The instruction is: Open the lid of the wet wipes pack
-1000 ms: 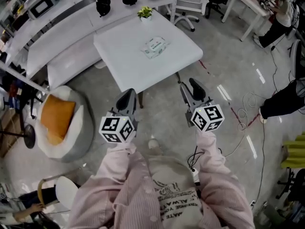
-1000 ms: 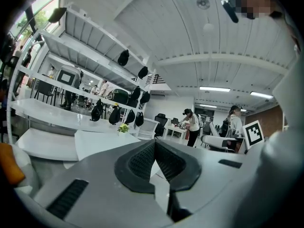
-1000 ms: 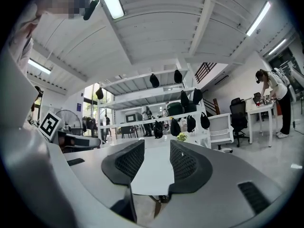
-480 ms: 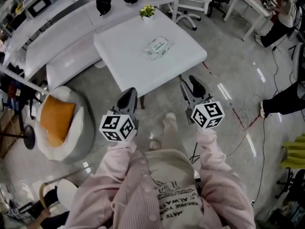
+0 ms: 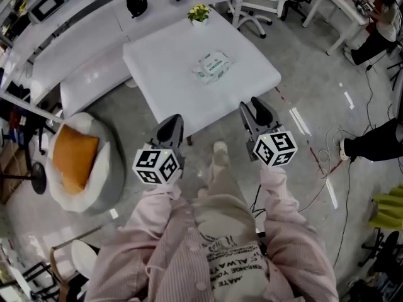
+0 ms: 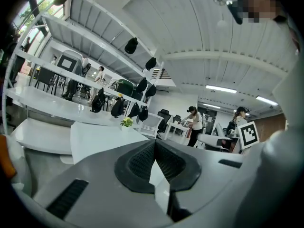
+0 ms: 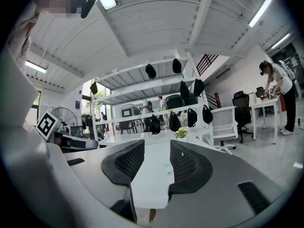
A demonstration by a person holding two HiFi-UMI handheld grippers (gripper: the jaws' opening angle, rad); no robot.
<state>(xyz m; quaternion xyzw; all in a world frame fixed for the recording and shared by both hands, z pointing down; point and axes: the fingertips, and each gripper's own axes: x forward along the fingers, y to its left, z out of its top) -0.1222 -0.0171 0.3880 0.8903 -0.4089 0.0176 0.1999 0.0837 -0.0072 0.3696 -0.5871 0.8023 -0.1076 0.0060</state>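
Observation:
The wet wipes pack point(image 5: 212, 66), white with green print, lies flat on the right half of the white square table point(image 5: 170, 74), its lid down. Both grippers hang over the floor, short of the table's near edge and well apart from the pack. My left gripper point(image 5: 170, 128) has its pads meeting at the tips, with nothing held point(image 6: 154, 144). To its right, my right gripper point(image 5: 256, 113) stands open with a plain gap between its pads point(image 7: 156, 147). Through that gap the pack point(image 7: 168, 165) shows small and faint on the tabletop.
A small potted plant point(image 5: 199, 12) stands at the table's far corner. Behind the table runs a long white bench point(image 5: 94, 74) and shelving with black bags point(image 5: 135, 2). A beanbag with an orange cushion point(image 5: 75, 159) sits at the left. A white chair point(image 5: 255, 2) and floor cables point(image 5: 327, 162) are at the right.
The view has moved toward the table, which now lies closer to both grippers. A foot has come forward between the grippers. Neither gripper's jaws have changed.

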